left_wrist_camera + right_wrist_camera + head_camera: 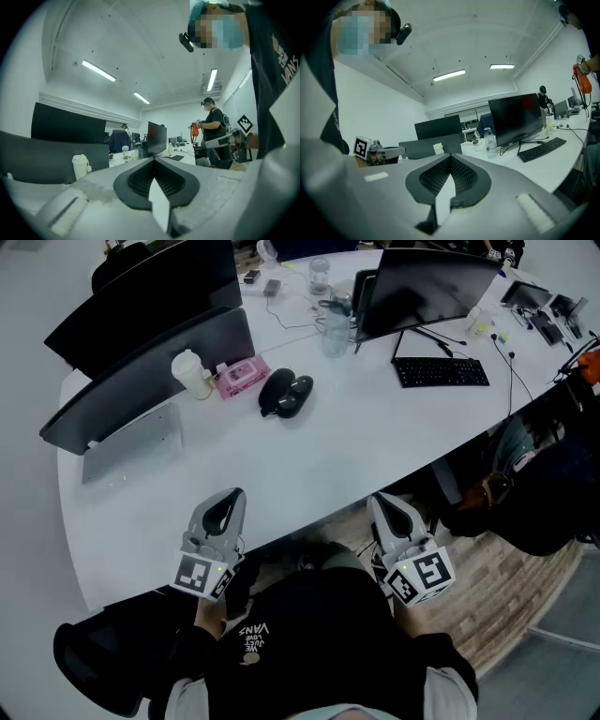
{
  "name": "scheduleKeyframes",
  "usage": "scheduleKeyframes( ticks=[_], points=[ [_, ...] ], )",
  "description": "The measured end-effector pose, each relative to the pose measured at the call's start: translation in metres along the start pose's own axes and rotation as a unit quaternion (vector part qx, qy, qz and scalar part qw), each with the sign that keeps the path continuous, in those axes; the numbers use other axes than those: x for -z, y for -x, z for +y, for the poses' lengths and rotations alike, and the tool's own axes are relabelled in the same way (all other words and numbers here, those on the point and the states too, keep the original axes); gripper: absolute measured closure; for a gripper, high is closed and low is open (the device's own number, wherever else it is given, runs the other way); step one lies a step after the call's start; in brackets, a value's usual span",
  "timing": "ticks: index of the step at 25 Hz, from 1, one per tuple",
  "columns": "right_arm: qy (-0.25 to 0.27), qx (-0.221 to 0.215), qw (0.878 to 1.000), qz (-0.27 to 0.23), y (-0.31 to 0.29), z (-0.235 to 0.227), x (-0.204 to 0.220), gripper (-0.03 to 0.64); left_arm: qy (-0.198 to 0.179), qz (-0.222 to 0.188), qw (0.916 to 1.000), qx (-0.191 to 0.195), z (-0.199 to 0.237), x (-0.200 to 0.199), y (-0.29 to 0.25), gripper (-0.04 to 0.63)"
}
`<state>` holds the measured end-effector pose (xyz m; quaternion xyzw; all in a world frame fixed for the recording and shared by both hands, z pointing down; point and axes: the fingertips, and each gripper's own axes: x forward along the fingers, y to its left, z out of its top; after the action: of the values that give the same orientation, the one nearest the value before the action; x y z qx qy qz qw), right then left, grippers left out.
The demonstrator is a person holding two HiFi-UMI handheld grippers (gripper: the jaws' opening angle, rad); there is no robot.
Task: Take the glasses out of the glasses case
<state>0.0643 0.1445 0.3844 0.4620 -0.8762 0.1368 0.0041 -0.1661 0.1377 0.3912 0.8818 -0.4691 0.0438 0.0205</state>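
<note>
The black glasses case [284, 393] lies on the white table [309, 465], toward the back of its middle; it looks like two rounded halves side by side. I cannot make out any glasses. My left gripper [228, 496] hovers at the table's near edge, well short of the case, with its jaws pressed together and nothing between them. My right gripper [385, 503] sits just off the near edge, also shut and empty. The left gripper [153, 160] and the right gripper [451, 157] each show closed jaws in their own views, and the case does not show in either.
A white cup [190, 373] and a pink packet [242, 377] stand left of the case, by a grey screen [150, 381]. A monitor [427, 287], keyboard [441, 371] and clear bottle [335, 334] are at the back right. Another person [213, 126] stands across the room.
</note>
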Motion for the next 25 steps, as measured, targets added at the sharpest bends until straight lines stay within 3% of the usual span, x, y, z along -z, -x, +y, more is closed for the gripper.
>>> scheduleKeyframes(
  ticks=[17,25],
  points=[
    [-0.021,-0.014,1.000,-0.005,-0.028,-0.035,-0.014,0.617,0.000,0.001,1.0000,-0.004,0.005,-0.007,-0.037,0.594],
    [-0.025,-0.041,0.999,0.002,-0.055,-0.059,-0.019,0.617,-0.003,0.004,0.9995,-0.032,0.015,-0.012,-0.058,0.594]
  ],
)
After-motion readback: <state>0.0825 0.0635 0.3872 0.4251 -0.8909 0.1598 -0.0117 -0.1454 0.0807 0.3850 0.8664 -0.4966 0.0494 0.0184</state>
